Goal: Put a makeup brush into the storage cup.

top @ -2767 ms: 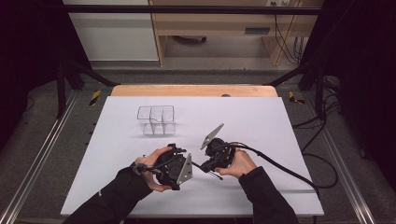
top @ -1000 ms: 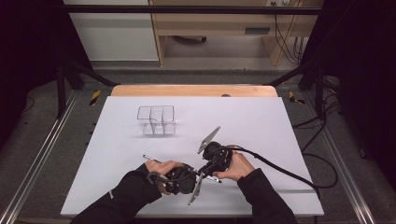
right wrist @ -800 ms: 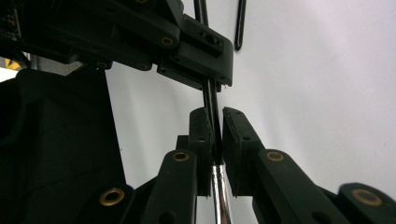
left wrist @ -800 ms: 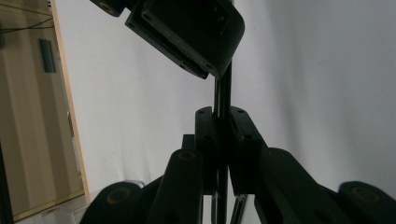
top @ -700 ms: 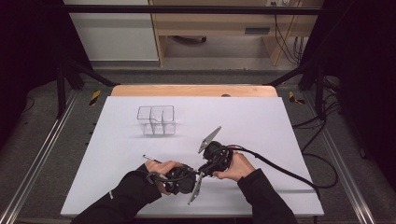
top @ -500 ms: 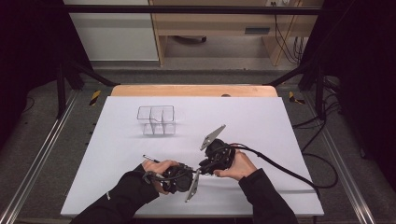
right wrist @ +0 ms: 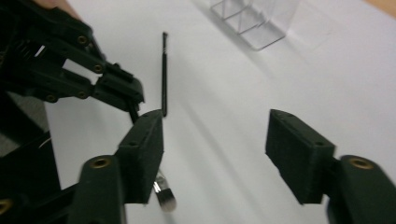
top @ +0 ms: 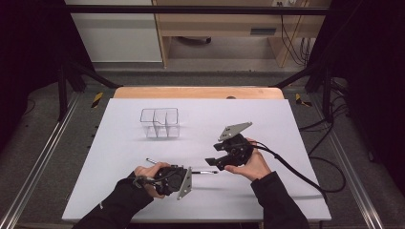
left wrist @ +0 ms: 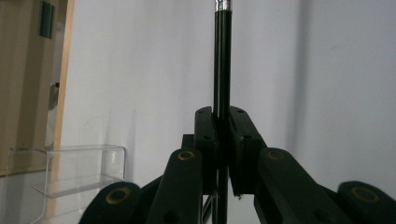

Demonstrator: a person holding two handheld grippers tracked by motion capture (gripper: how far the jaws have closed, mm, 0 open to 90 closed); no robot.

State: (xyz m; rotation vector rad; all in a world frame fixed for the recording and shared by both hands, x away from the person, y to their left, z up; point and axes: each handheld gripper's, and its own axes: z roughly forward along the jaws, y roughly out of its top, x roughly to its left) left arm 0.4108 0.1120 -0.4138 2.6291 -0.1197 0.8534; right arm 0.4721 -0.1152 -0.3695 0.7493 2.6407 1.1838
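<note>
White paper covers the table (top: 286, 124), with a clear divided organizer (top: 160, 122) at its far left. From the high view, my left claw (top: 188, 172) pinches a thin black brush (top: 206, 172) lying level near the front edge, while my right claw (top: 215, 160) sits just beside its tip. Along the left claw's view, the pads (left wrist: 205, 135) press tight on the brush handle (left wrist: 222, 56). Along the right claw's view, my right claw (right wrist: 215, 149) has just been spreading, nothing between the pads, bristles (right wrist: 166, 198) below. I should keep the left pinch firm and draw the right clear before carrying the brush toward the organizer (right wrist: 254, 18).
</note>
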